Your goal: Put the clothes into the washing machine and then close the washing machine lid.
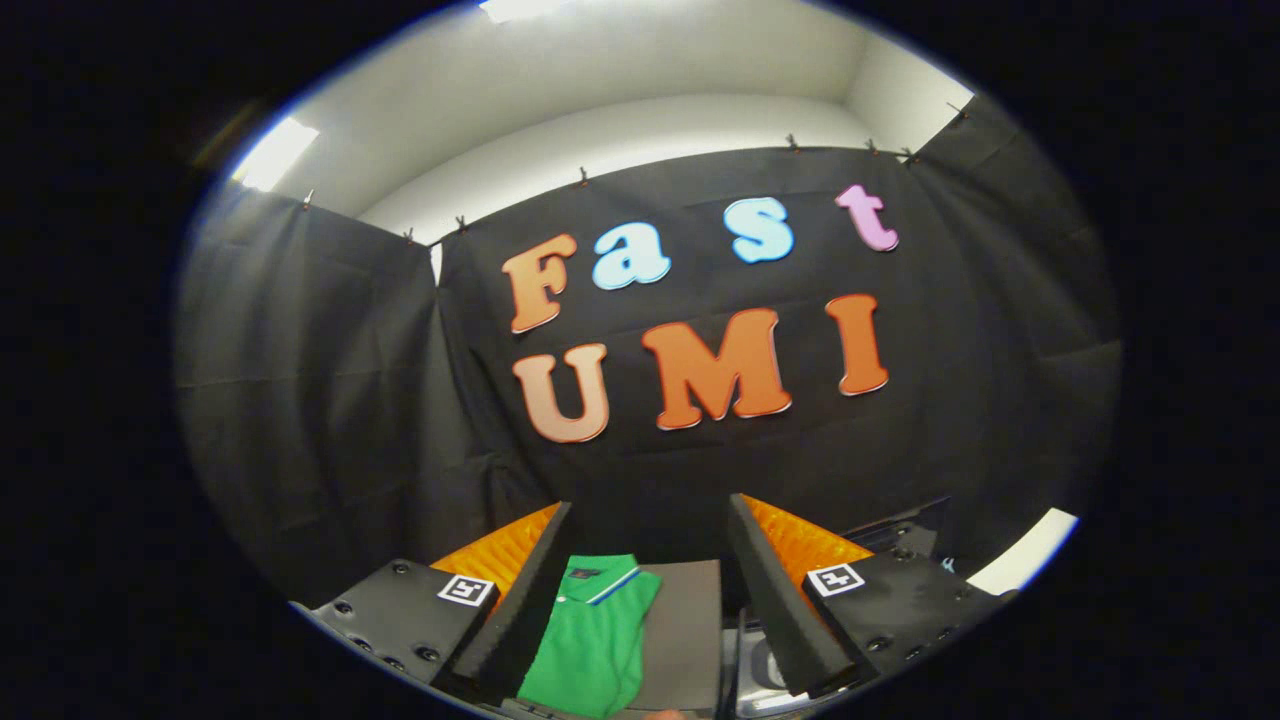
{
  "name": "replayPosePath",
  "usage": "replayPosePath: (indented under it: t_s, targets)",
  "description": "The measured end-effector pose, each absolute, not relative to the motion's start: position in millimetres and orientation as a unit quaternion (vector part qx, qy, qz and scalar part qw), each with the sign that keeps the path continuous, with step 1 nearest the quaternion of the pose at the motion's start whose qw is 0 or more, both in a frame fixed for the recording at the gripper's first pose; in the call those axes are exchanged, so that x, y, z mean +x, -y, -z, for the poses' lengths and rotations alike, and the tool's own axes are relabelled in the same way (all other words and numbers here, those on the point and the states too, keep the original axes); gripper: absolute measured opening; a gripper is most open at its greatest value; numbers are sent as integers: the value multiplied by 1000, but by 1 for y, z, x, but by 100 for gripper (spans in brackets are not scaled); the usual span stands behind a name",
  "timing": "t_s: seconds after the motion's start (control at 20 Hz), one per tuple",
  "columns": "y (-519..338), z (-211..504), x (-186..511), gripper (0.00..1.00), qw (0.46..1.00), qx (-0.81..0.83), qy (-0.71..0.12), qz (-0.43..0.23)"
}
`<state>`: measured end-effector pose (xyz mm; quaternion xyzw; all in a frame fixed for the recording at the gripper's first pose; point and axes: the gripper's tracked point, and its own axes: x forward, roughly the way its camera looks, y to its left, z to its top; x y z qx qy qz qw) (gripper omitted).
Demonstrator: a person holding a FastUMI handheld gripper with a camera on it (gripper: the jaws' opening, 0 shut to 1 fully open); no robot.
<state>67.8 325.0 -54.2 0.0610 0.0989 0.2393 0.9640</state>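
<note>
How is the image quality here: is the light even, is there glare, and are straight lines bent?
Gripper view: ceiling lights blow out to white glare, while the booth's black cloth stays dim; the fisheye bows the cloth's top edge; the open tongs and the green shirt between them look fairly sharp.

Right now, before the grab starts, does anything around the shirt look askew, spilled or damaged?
Nothing stands out. The green shirt lies folded and flat on a grey surface, collar toward the booth wall, between the open fingers of the gripper, which touch nothing. No spill or damage shows.
</note>
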Motion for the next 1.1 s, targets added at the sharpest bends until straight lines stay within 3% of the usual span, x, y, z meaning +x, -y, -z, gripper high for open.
replayPosePath:
  t_s: [0.15, 0.45, 1.1]
  targets:
    - [-389, 94, 58, 98, 948, 58, -151, -275]
    - [-465, 176, 46, 98, 923, 34, -258, -282]
    - [-472, 283, 45, 99, 897, -12, -373, -237]
